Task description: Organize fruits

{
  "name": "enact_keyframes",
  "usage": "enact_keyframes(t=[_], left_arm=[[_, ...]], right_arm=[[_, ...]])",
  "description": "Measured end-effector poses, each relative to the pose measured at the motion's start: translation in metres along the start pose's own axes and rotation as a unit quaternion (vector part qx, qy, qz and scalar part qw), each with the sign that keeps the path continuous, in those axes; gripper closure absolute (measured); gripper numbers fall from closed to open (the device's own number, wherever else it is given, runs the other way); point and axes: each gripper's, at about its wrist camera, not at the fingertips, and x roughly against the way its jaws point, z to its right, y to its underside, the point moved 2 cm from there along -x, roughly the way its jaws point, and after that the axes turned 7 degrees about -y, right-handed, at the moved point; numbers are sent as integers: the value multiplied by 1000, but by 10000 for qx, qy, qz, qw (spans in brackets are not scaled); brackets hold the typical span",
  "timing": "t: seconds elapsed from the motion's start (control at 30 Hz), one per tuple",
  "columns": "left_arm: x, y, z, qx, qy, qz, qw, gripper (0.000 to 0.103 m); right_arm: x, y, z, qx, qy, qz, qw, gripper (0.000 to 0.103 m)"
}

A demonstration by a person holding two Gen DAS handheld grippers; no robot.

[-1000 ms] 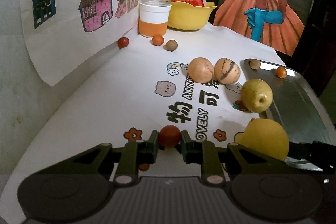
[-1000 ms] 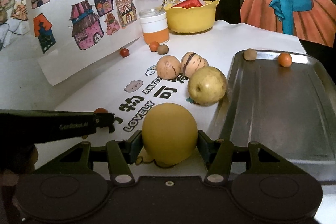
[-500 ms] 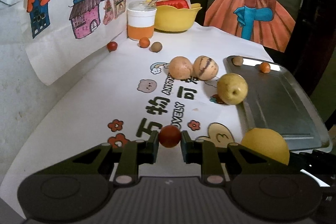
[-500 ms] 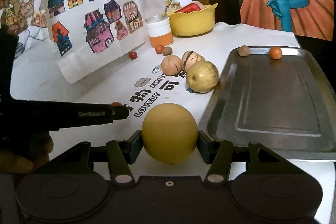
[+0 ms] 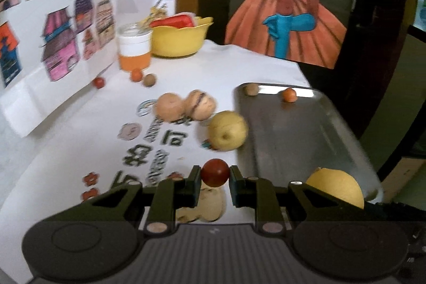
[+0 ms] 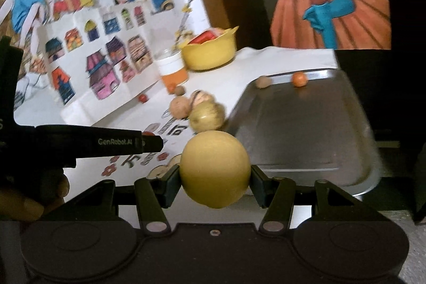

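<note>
Left tongs (image 5: 215, 175) pinching a small red fruit (image 5: 215, 172) between the two tips, lifted clear of the white cloth (image 5: 66, 140). Right tongs (image 6: 215, 175) clamped on a big yellow fruit (image 6: 215, 168), one pad on each flank, likewise held up off the cloth.

Ahead of the left tongs and slightly right: a yellow-green apple (image 5: 227, 130) on the cloth, just beside the near-left edge of the metal tray (image 5: 306, 140). Beyond the apple, two tan round fruits (image 5: 185, 106) side by side, touching. Farther off, near the orange-and-white cup (image 5: 134, 51), three small balls in a loose row: red (image 5: 98, 82), orange (image 5: 136, 75), brown (image 5: 149, 79). Behind the cup, a yellow bowl (image 5: 179, 40).

Tray ahead and to the right of both tongs. At its far end, a small brown ball (image 6: 263, 82) and a small orange ball (image 6: 298, 78), apart from each other. Rest of the tray floor bare.

From the right view, left tongs reaching in from the left, with fingers of a hand (image 6: 40, 196) around the grip below. From the left view, big yellow fruit at the lower right, over the tray's near corner. Motion blur over both views.
</note>
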Motion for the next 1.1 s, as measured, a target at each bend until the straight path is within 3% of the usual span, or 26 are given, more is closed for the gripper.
enact_keyframes(t=[0.37, 0.67, 1.1], left_arm=[[-20, -18, 53, 51, 445, -55, 9990, 79], [-44, -46, 69, -9, 384, 7, 9993, 79], [-88, -89, 69, -60, 292, -30, 9996, 79]], right_arm=[[18, -15, 50, 21, 343, 253, 9991, 46], [7, -38, 84, 137, 543, 319, 9979, 46], [-44, -79, 104, 180, 505, 365, 9979, 46]])
